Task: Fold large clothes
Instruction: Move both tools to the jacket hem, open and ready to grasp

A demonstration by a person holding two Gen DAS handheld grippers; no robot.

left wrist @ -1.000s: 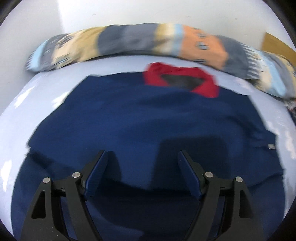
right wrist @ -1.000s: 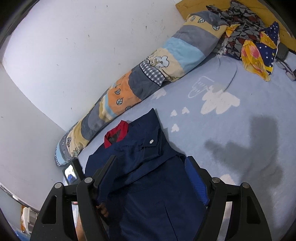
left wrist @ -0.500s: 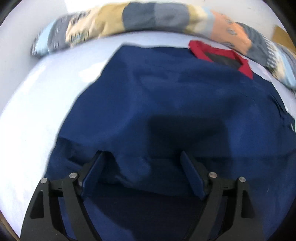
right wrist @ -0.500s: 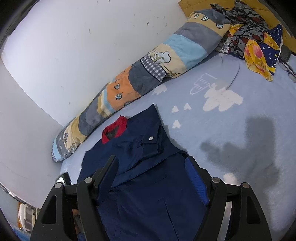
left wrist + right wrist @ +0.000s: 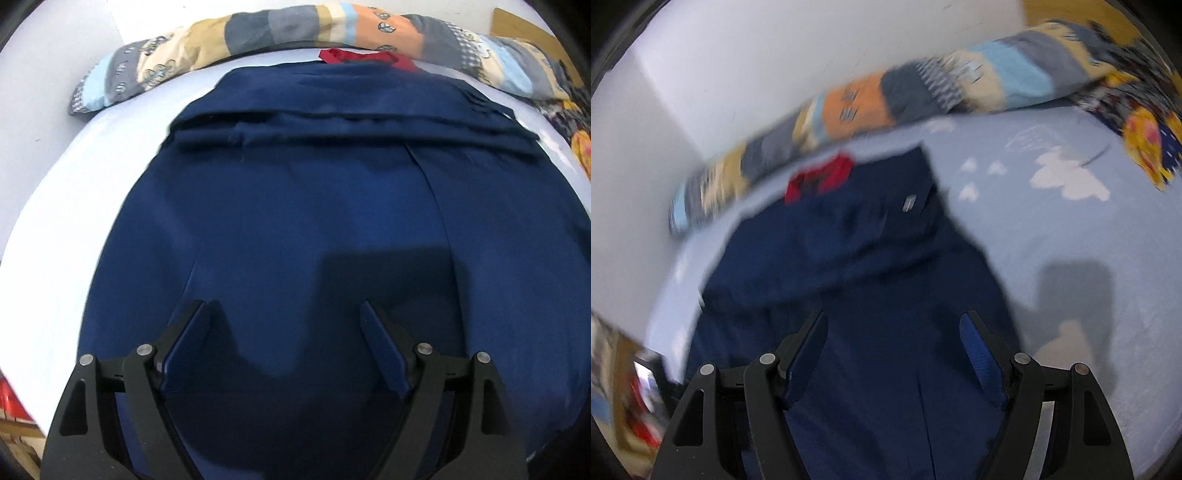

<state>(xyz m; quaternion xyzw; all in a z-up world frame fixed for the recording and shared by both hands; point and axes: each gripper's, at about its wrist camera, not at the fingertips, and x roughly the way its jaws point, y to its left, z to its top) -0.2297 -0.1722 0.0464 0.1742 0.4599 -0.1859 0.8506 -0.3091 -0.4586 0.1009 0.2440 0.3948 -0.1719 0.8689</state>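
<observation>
Pale blue bed, patchwork bolster along the wall. Navy jacket lies flat mid-bed, one cross fold already in — more to go. Left gripper and right gripper hover above it, jaws apart, empty.

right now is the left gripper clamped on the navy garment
No, the left gripper stands with its jaws wide apart above the navy garment, with no cloth pinched between its blue pads.
</observation>
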